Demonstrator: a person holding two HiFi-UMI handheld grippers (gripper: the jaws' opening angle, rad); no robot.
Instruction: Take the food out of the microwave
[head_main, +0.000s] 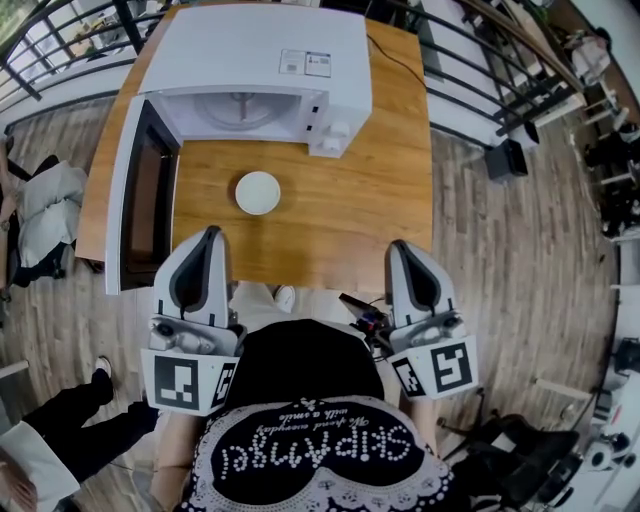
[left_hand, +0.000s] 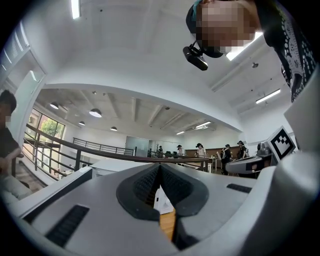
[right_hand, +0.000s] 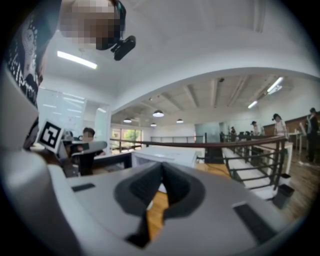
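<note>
A white microwave (head_main: 255, 70) stands at the far end of the wooden table (head_main: 330, 220), its door (head_main: 140, 195) swung wide open to the left. Its cavity shows a bare glass turntable (head_main: 243, 105). A small white plate (head_main: 258, 192) lies on the table in front of the microwave. My left gripper (head_main: 212, 236) and right gripper (head_main: 398, 248) hover at the table's near edge, both shut with nothing between the jaws. In the left gripper view the left gripper (left_hand: 160, 167) points level at the microwave (left_hand: 162, 200). The right gripper (right_hand: 161, 167) also faces the microwave (right_hand: 165, 156).
Metal railings (head_main: 520, 80) run along the right and the far left of the table. A black box (head_main: 503, 158) sits on the floor at right. Another person's legs (head_main: 80, 420) are at lower left. Several people stand far off in the room.
</note>
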